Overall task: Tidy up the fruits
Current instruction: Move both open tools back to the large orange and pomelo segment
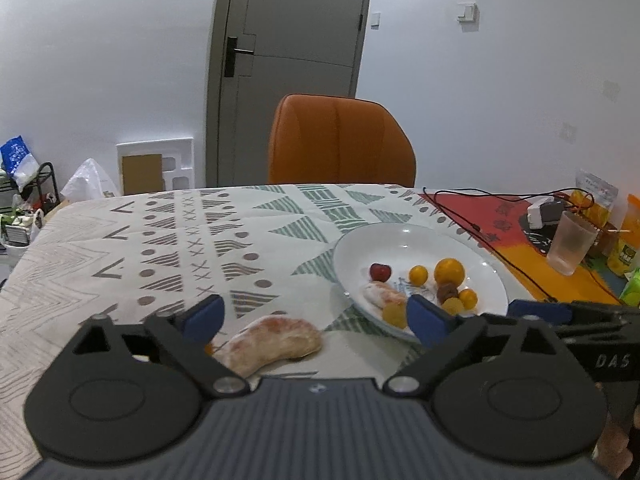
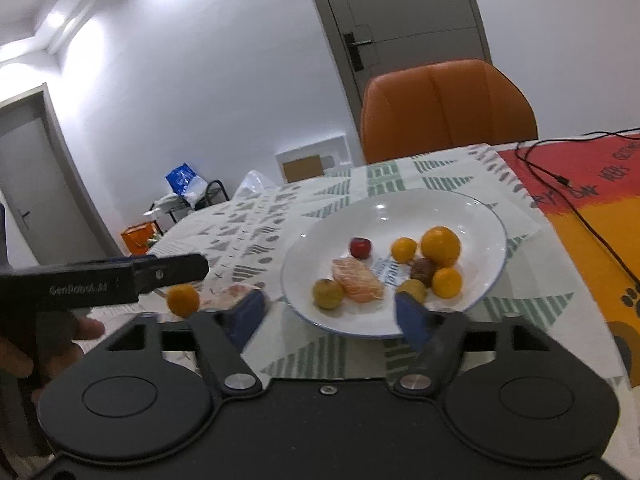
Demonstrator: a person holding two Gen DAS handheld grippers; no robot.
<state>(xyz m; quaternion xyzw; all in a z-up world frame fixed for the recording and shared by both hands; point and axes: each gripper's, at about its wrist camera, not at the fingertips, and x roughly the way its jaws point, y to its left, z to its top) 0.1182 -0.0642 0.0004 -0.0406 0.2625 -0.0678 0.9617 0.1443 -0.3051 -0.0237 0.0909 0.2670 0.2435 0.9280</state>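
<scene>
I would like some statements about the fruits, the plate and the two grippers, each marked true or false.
1. The round white plate holds a small red fruit. True.
2. The peeled citrus segment on the tablecloth lies on the plate. False: it lies on the patterned cloth, beside the plate, between the left gripper's fingers.
3. The left gripper is open. True: nothing presses its blue pads.
4. The right gripper is shut on a fruit. False: it is open and holds nothing.
5. The frosted drinking glass stands on the plate. False: it stands on the orange mat, away from the plate.
</scene>
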